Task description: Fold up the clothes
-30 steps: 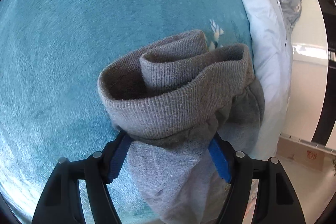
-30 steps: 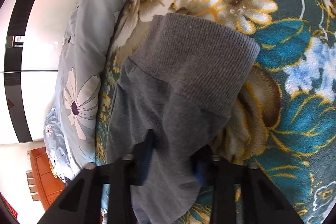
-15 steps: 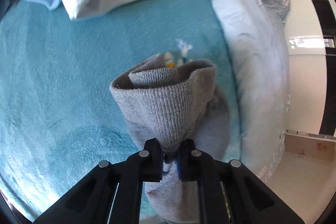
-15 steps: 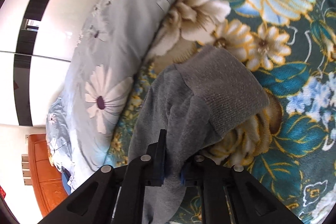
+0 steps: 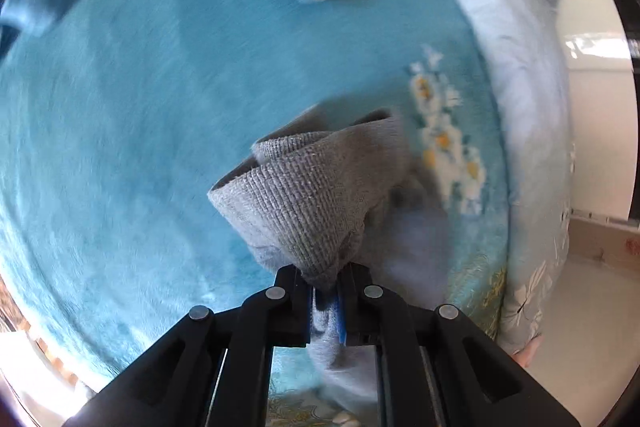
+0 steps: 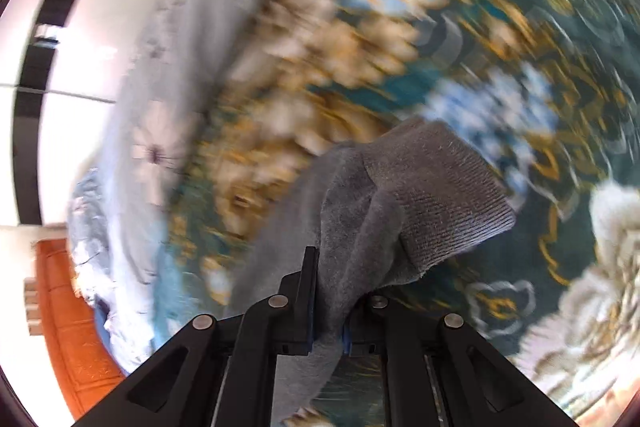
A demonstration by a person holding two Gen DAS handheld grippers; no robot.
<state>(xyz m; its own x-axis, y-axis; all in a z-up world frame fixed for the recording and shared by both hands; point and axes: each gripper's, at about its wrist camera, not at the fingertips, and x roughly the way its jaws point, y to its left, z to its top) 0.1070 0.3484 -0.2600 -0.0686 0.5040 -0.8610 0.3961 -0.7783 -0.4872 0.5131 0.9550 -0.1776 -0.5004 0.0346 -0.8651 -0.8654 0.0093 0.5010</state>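
The left gripper (image 5: pixel 325 301) has its fingers clamped on a ribbed cuff of the grey garment (image 5: pixel 320 195), lifted above the teal blanket (image 5: pixel 120 147) near the bed's edge. The right gripper (image 6: pixel 328 311) pinches another ribbed cuff (image 6: pixel 436 203) over the floral blanket (image 6: pixel 520 67).

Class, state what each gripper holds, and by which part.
Left gripper: grey garment, pinched just below its ribbed cuff. Right gripper: grey garment's fleece beside a ribbed cuff.

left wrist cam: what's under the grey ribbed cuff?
Below the grey ribbed knit cuff lies the plain teal plush blanket, with a small white and yellow flower print beside it. The blanket directly beneath the cuff and the hanging fabric is hidden.
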